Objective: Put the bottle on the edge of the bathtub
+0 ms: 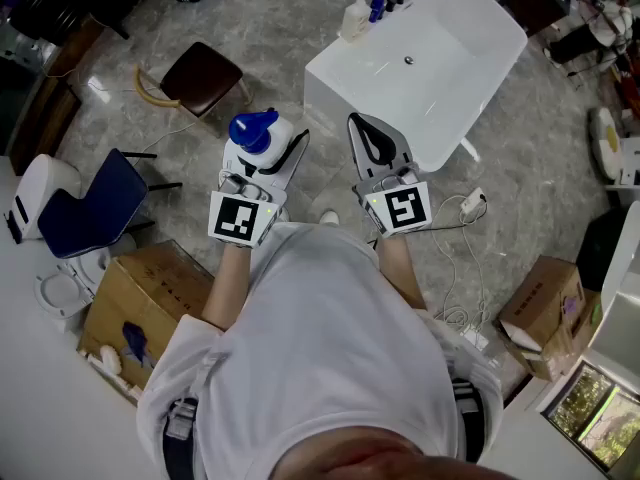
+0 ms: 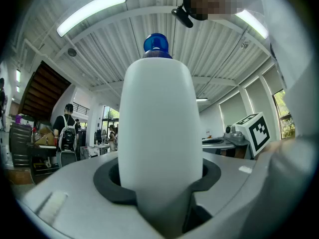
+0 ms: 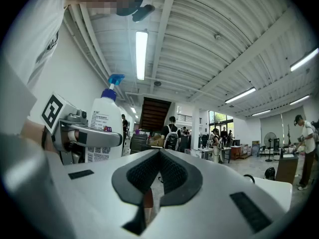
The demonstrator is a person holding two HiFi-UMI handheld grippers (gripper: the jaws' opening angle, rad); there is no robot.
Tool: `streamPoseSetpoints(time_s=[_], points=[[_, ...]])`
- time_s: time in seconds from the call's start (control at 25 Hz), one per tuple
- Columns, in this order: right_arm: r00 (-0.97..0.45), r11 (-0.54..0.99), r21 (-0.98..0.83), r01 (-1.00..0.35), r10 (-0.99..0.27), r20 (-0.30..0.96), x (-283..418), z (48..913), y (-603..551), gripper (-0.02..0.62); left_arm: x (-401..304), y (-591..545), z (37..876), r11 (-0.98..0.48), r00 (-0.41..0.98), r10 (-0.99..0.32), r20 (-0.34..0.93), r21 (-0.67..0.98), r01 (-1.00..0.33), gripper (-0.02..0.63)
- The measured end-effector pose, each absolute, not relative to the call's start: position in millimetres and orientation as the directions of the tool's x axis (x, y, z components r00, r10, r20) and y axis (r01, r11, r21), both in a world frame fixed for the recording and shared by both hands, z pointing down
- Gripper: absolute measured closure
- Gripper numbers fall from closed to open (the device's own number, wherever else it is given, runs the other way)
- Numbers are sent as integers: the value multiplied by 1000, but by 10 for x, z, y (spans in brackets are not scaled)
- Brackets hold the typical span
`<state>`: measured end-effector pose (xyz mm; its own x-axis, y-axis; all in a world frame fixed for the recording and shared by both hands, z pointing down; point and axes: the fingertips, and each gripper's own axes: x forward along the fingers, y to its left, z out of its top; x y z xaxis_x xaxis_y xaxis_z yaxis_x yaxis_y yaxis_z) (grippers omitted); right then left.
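Bottle [image 2: 159, 128] clamped in left gripper [image 2: 162, 200], cap up.

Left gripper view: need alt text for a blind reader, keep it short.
A white bottle with a blue cap is clamped between the jaws of the left gripper and fills the middle of the picture. Behind it is a ribbed ceiling with strip lights, and a person with a backpack stands far off at the left.

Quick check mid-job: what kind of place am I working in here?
Probably a big open workshop or lab hall with a bathroom mock-up, not a real bathroom: a white freestanding bathtub stands on open floor among brown cardboard boxes, and people stand about under long ceiling strip lights.
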<state>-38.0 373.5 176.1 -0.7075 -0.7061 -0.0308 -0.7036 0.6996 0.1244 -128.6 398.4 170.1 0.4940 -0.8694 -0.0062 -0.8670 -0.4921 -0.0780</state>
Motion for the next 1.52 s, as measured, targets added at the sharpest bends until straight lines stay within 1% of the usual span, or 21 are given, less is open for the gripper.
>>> streamPoseSetpoints(time_s=[0.24, 0.56, 0.8, 1.24, 1.52], points=[[-702, 695, 106, -711, -711, -44, -260, 1770, 3700, 595, -1210, 3946, 1713, -492, 494, -869, -14, -82, -867, 360], [-684, 681, 62, -729, -729, -28, -28, 1878, 3714, 594, -1131, 3937, 1815, -480, 480, -877, 20, -79, -874, 360], [-692, 692, 43, -721, -721, -4, 184, 2000, 3734, 594, -931, 3959, 1939, -478, 476, -878, 41, -60, -876, 360], [-732, 731, -28, -681, -681, 7, 594, 2202, 3734, 594, -488, 4041, 1983, -454, 450, -891, 64, -82, -887, 360], [-726, 725, -53, -687, -687, 3, 627, 2277, 3581, 594, -462, 3948, 2124, -479, 471, -877, 95, -97, -872, 360]])
